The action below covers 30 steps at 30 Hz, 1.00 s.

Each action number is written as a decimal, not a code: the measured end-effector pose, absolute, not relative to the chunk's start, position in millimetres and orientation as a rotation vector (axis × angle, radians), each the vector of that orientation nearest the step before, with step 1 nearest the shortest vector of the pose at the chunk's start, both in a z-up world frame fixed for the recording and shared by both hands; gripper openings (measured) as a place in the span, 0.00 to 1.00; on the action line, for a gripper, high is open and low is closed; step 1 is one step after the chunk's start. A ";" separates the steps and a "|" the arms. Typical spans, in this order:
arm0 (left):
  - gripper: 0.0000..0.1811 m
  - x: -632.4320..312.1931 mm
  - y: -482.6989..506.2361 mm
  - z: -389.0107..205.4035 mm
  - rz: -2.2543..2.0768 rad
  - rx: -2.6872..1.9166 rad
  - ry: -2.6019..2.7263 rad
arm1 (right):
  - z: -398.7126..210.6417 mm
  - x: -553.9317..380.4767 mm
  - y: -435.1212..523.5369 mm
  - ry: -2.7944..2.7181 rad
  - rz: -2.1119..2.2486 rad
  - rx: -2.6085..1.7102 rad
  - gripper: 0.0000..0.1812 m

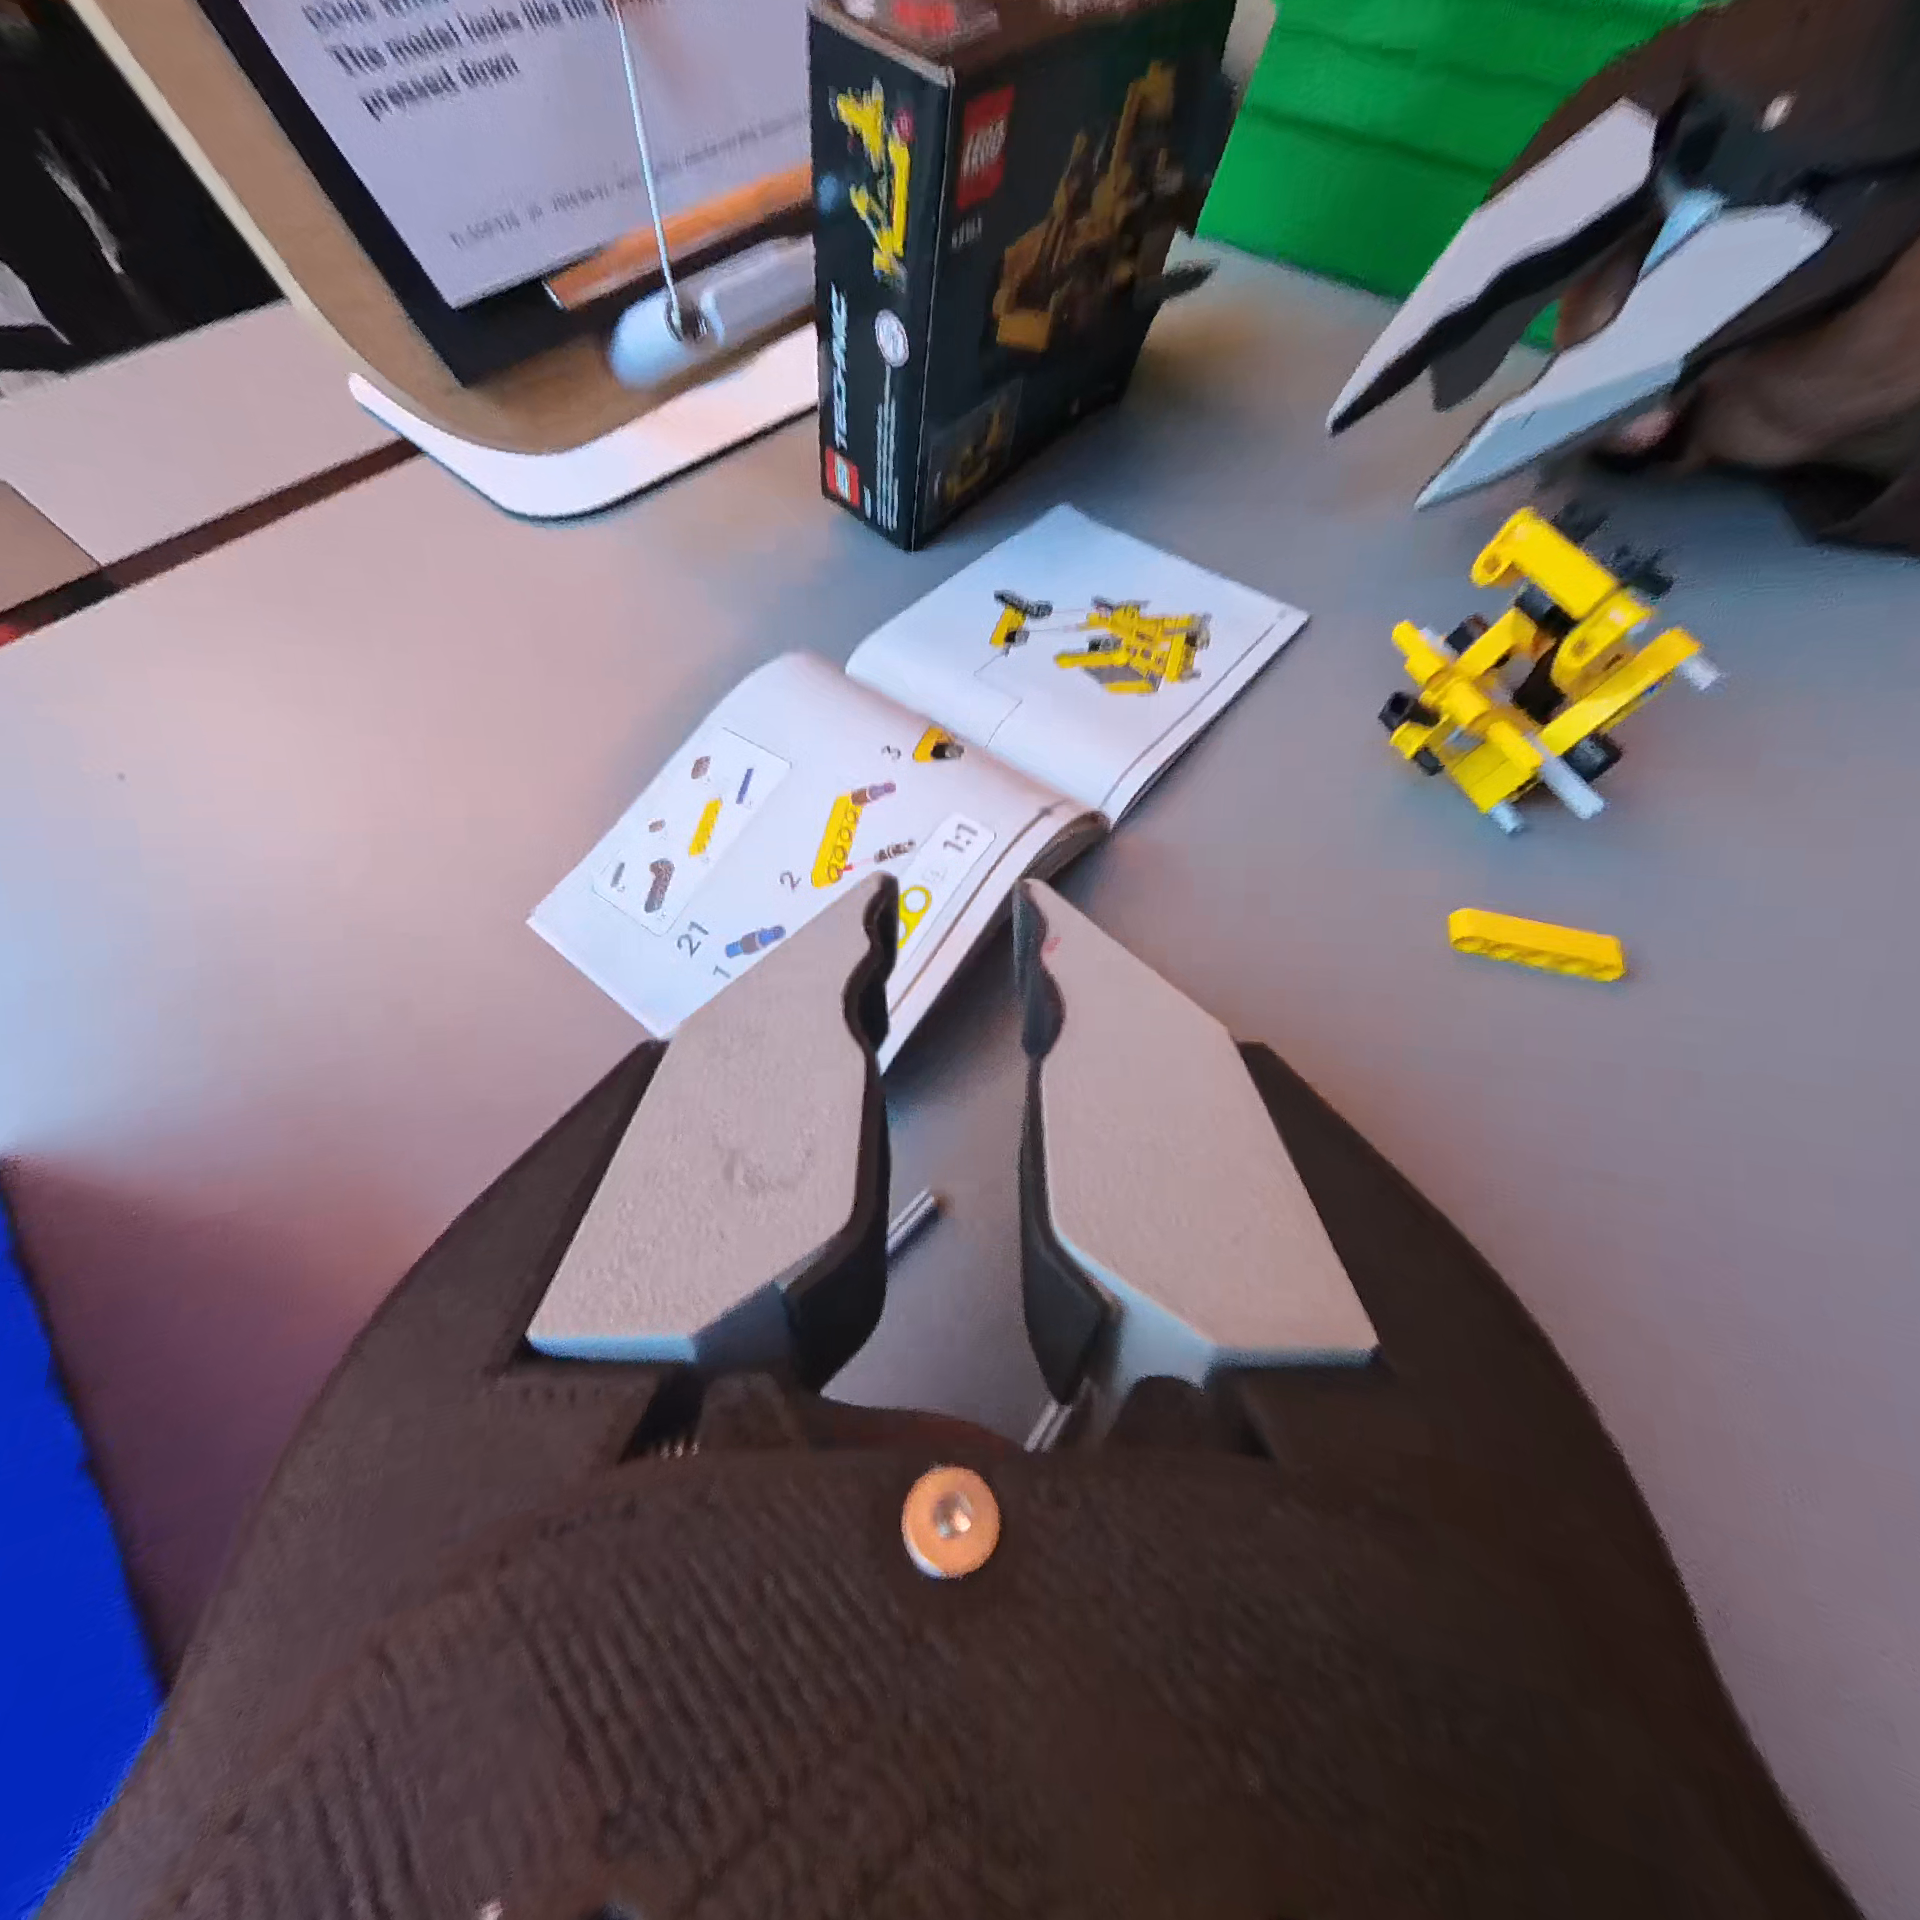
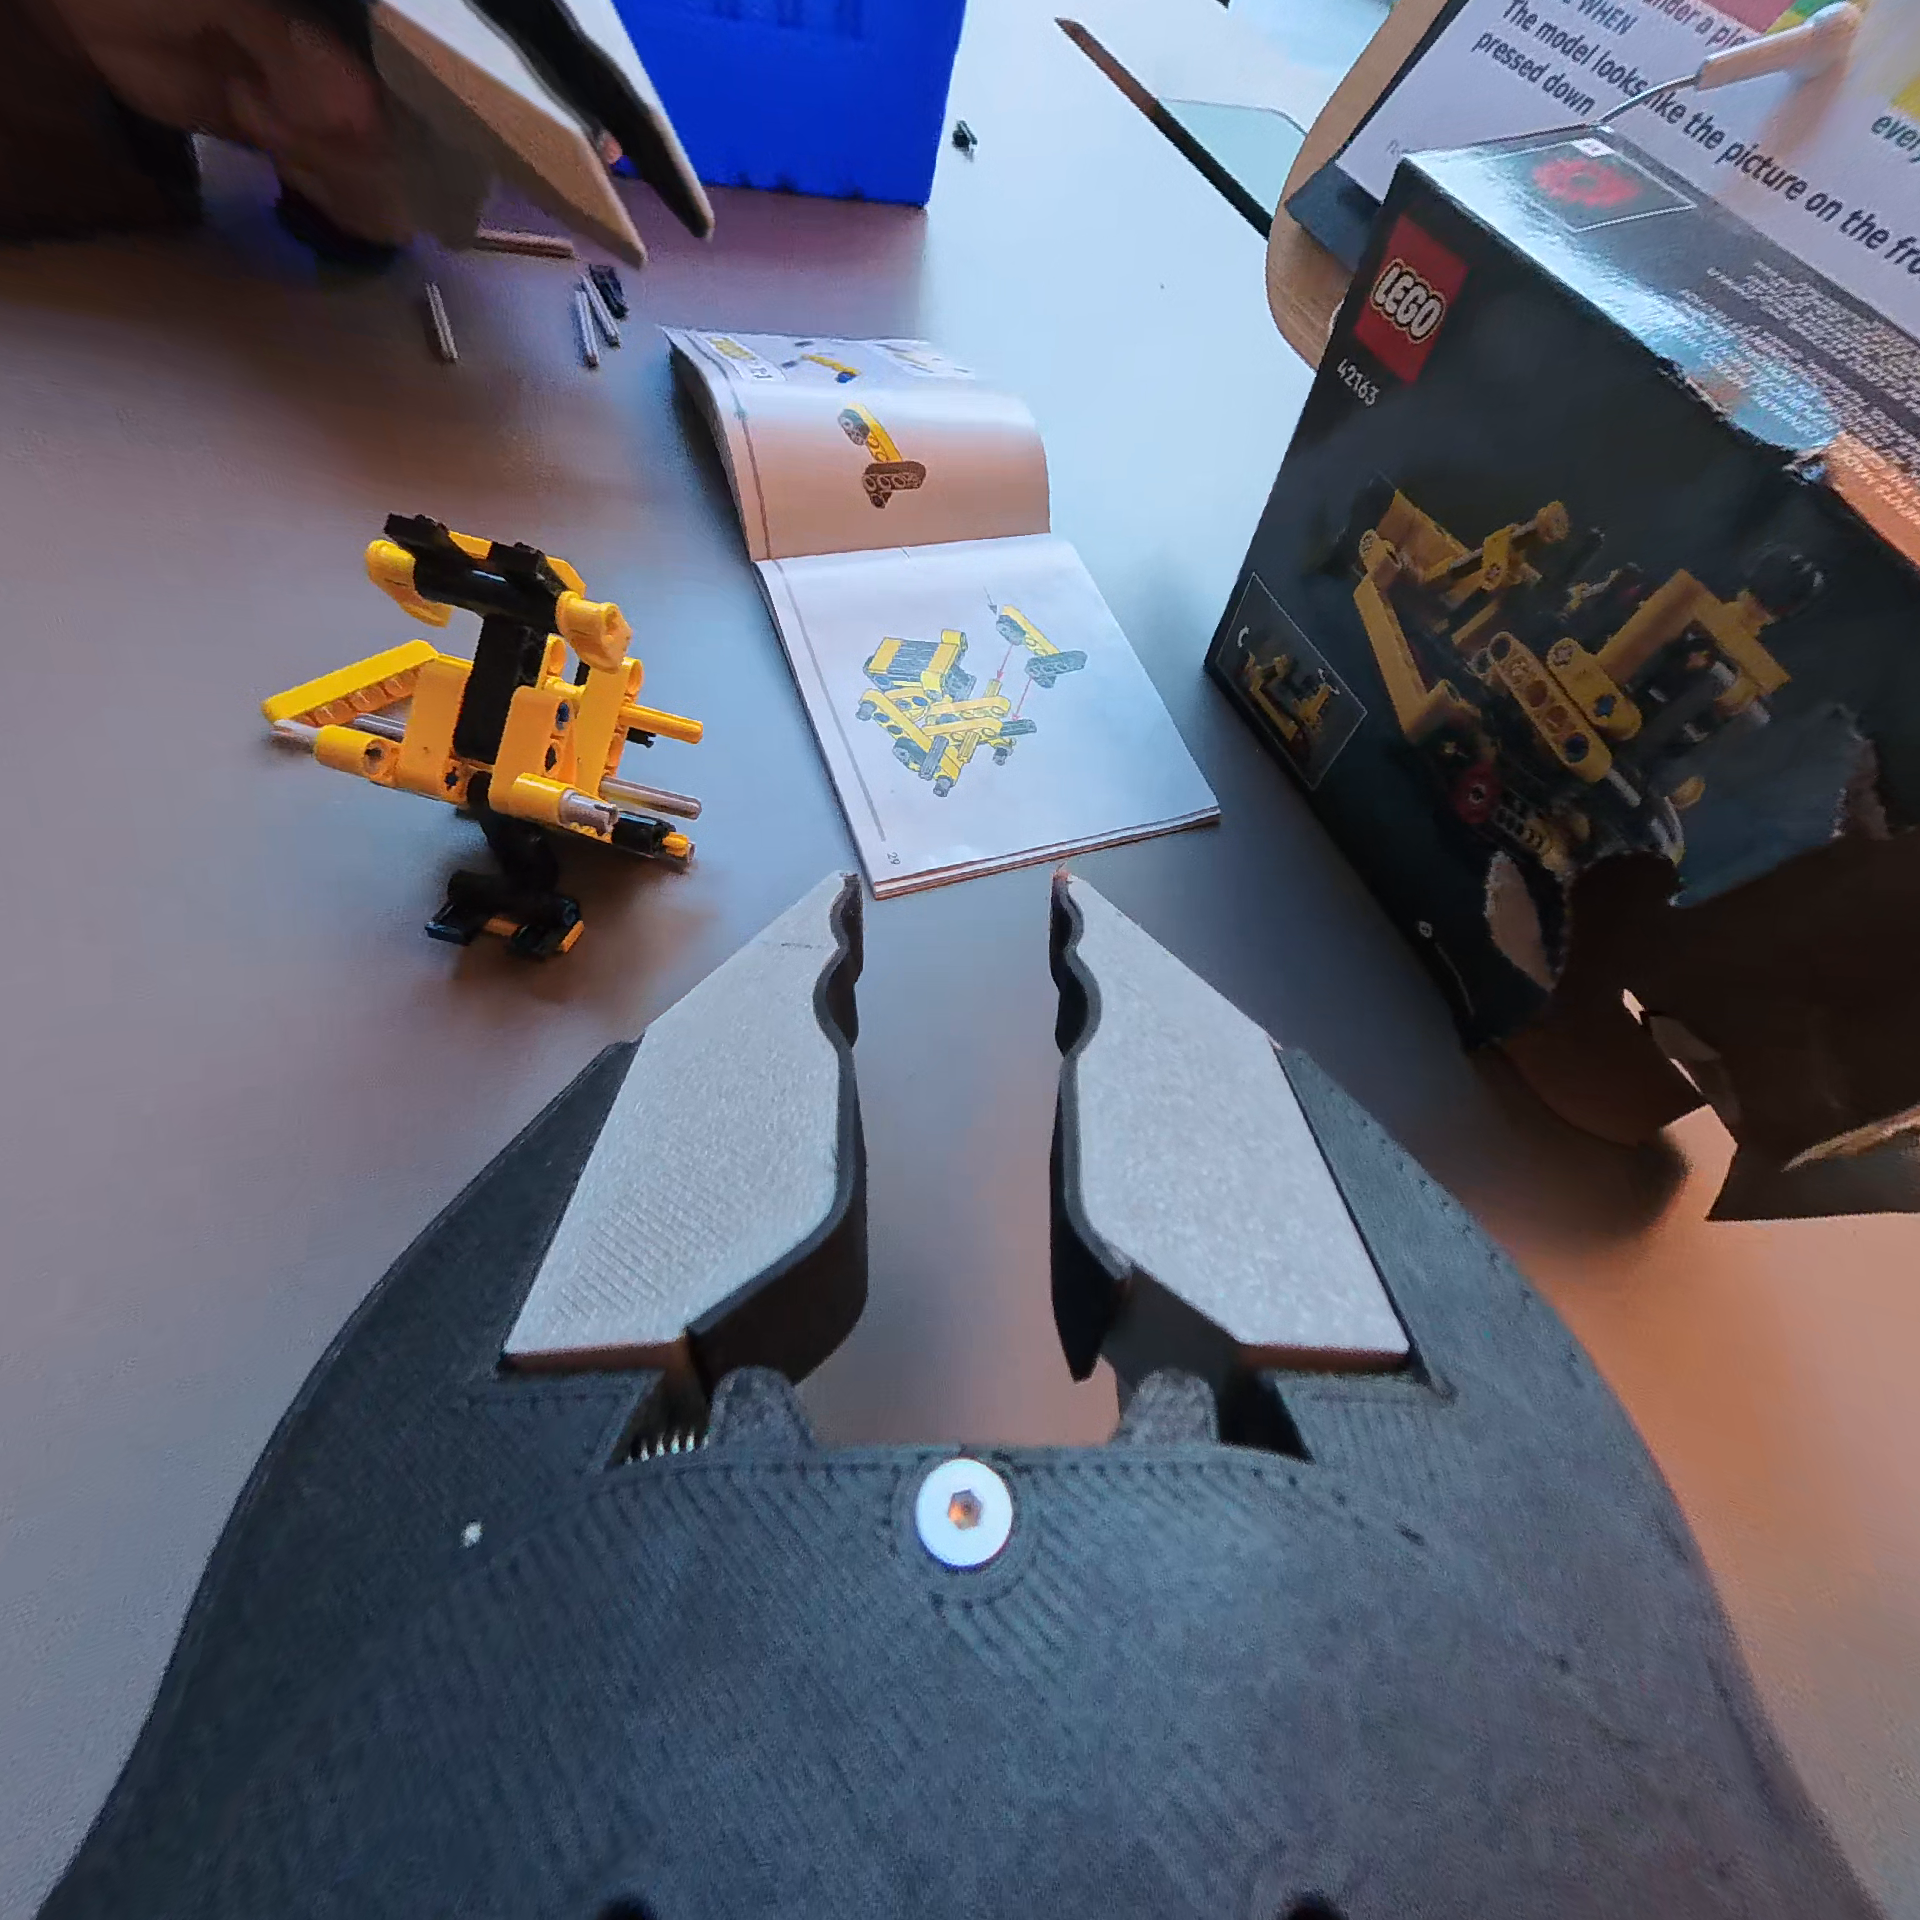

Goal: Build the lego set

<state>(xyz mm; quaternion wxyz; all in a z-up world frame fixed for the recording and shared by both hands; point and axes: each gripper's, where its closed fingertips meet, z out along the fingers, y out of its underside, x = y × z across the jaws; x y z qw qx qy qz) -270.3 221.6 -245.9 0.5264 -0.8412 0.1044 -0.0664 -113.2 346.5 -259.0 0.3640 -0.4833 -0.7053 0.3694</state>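
A smooth grey counter [image 2: 208,1039] carries everything, its surface warm-lit on one side and cooler on the other. At its far edge a curved wooden stand [image 1: 343,312] props up a printed sheet, and a blue bin [image 2: 800,94] sits at another edge; a green surface [image 1: 1382,135] lies beyond the box in the left wrist view. The dark set box [image 2: 1558,644] stands upright, its lower corner torn open, just beside the instruction booklet [image 2: 935,623], which lies open flat on the counter. The half-built yellow and black model [image 2: 509,717] rests on the counter on the other side of the booklet, apart from it, and a loose yellow beam [image 1: 1538,943] lies near the model. A few thin dark axles [image 2: 592,317] and small black pins are scattered by the booklet's far end. The left gripper [image 1: 954,896] hovers over the near corner of the booklet with its jaws parted by a moderate gap and nothing between them; a short grey axle lies on the counter beneath them. The right gripper [image 2: 956,888] hangs above bare counter just short of the booklet's edge, jaws likewise spread apart and empty, touching nothing.
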 end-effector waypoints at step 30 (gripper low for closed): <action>0.24 -281.0 225.6 -263.9 -0.116 -2.131 0.171 | -250.1 -116.8 355.0 -1.784 1.221 -1.350 0.29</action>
